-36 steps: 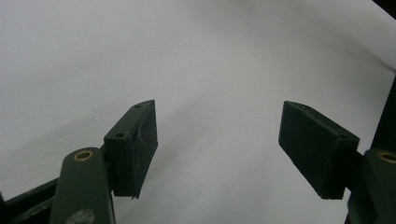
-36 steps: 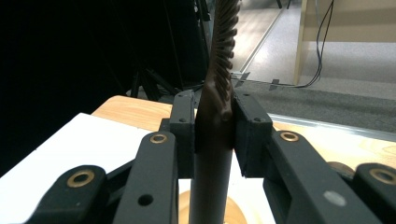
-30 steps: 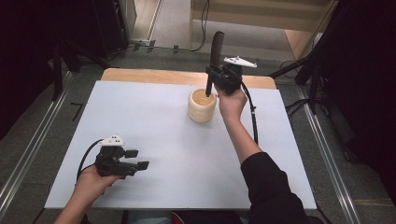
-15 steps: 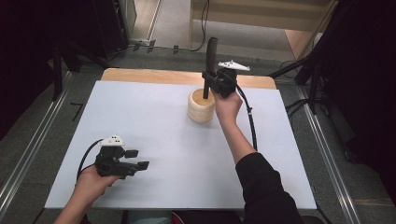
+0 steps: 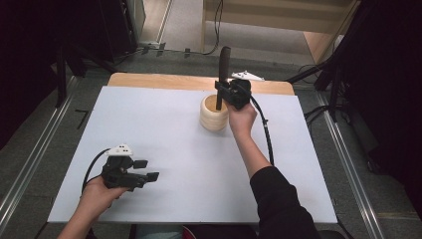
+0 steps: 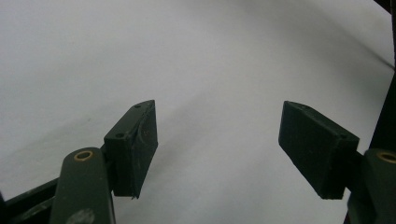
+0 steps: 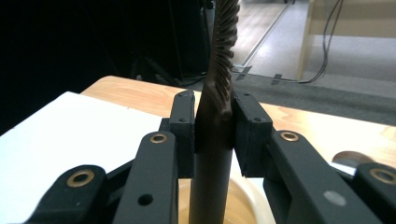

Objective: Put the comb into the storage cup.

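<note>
Above the middle of the frame, a dark long-handled brush [image 5: 223,69] is clamped upright by the right gripper [image 5: 222,93], its lower end inside the pale round wooden holder [image 5: 214,113]. A tilted descent could tip that holder — its base is hidden. Lower left, the left gripper [image 5: 144,170] rests with jaws apart, empty.

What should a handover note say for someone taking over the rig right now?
Right claw: shut on the brush, held upright, its lower end in the cup near the far edge of the table.
Left claw: open, holding nothing, low over the table's near left.
Done: brush gripped, end inside the cup.
Left: probably lower the brush fully and let go; whether it touches the cup's bottom can't be told.
</note>
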Demonstrator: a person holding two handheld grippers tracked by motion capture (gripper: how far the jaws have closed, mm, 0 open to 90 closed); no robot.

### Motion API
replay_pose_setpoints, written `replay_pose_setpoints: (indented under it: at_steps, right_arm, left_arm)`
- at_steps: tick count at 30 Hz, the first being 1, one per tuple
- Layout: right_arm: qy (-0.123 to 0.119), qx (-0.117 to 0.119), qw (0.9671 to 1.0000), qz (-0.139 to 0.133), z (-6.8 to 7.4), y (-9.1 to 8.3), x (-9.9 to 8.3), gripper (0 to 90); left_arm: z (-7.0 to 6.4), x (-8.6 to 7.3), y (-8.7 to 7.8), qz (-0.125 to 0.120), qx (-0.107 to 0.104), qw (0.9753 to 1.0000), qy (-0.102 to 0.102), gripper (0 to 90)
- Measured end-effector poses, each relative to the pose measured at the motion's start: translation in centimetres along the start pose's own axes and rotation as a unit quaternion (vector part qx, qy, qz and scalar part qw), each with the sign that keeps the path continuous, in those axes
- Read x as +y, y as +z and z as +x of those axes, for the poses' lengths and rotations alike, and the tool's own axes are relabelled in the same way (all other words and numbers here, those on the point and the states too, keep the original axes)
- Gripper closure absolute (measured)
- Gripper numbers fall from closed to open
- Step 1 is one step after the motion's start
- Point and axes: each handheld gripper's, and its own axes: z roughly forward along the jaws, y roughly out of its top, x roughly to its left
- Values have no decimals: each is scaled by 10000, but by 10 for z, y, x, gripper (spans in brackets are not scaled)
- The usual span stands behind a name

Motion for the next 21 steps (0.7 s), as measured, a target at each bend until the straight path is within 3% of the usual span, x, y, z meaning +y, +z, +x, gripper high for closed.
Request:
replay_pose_setpoints:
  at_steps: [21]
  right_arm:
    - [22,-4,9998,206,-5,3,-26,700]
  left_arm:
    - [-1,0,1,30,-25,10000,37,292]
